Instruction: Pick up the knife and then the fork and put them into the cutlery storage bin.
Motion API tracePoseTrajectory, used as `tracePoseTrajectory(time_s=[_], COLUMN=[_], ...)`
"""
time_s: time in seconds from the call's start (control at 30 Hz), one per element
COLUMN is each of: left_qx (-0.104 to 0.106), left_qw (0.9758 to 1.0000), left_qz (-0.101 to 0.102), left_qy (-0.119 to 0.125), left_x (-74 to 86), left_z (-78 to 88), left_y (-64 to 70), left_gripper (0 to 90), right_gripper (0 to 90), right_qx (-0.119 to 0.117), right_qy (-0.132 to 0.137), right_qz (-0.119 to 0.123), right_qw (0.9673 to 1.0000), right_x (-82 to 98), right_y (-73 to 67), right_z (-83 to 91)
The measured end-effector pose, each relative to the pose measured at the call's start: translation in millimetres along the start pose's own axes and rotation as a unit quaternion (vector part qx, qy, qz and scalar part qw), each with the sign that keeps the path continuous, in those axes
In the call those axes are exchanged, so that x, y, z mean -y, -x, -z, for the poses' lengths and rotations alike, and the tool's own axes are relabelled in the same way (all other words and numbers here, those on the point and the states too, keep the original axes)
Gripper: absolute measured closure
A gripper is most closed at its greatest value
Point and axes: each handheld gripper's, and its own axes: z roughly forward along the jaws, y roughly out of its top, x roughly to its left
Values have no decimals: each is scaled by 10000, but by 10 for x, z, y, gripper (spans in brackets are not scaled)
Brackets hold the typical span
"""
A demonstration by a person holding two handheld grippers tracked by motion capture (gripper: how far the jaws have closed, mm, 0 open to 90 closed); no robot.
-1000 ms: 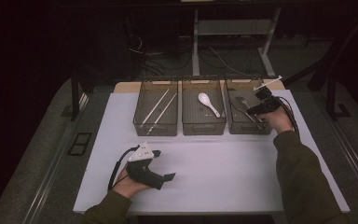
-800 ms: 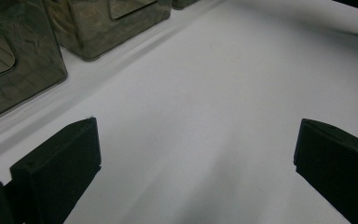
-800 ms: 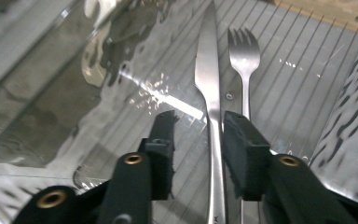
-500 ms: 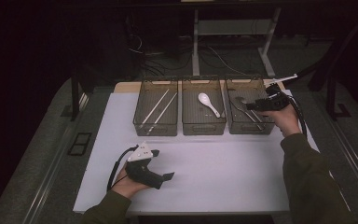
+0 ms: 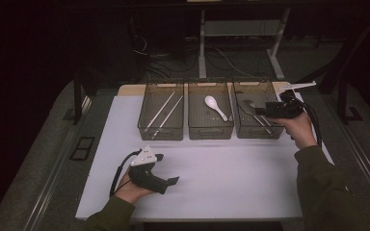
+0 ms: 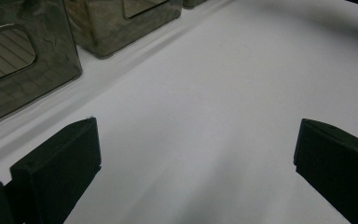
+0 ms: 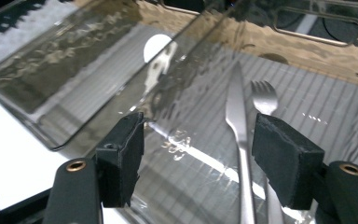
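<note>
Right claw (image 7: 198, 158) — just opened, empty — over the smoky ribbed bin (image 7: 335, 60) holding a steel knife (image 7: 237, 112) and fork (image 7: 264, 95); left claw (image 6: 196, 172) apart.

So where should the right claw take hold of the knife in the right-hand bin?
Probably mid-handle, coming straight down from above: the knife lies flat and lengthwise in the bin, with the fork close beside it, so the right claw should close across its narrow width.

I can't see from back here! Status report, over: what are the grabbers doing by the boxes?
Right gripper over right bin, jaws just opened, nothing between them. Knife and fork lie inside. Left gripper open above white mat. Nothing blocking.
</note>
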Motion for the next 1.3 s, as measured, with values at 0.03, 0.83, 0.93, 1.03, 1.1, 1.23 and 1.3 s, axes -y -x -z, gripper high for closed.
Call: tracePoseTrajectory(time_s=[0.03,0.83,0.93,1.03,1.1,1.23,1.3], left_qx=[-2,4,10,13,15,15,18], left_qw=[10000,10000,10000,10000,10000,9999,9999], left_qz=[-3,-20,-42,-44,-36,-58,-57], left_qy=[-6,46,53,75,86,83,81], left_x=[1,0,-2,-5,-5,-8,-11], left_z=[2,28,27,31,34,39,42], left_y=[1,2,7,14,15,15,20], left_gripper=[0,0,0,0,0,0,0], right_gripper=[330,213,209,206,201,196,186], right_qx=[-52,-880,-862,-834,-809,-760,-725], right_qy=[55,645,626,611,615,648,660], right_qz=[16,565,678,799,871,997,982], right_qw=[10000,9924,9920,9914,9910,9900,9903], right_x=[13,479,548,628,685,803,863], right_y=[-14,-532,-611,-690,-741,-829,-862], right_z=[21,507,523,538,545,555,553])
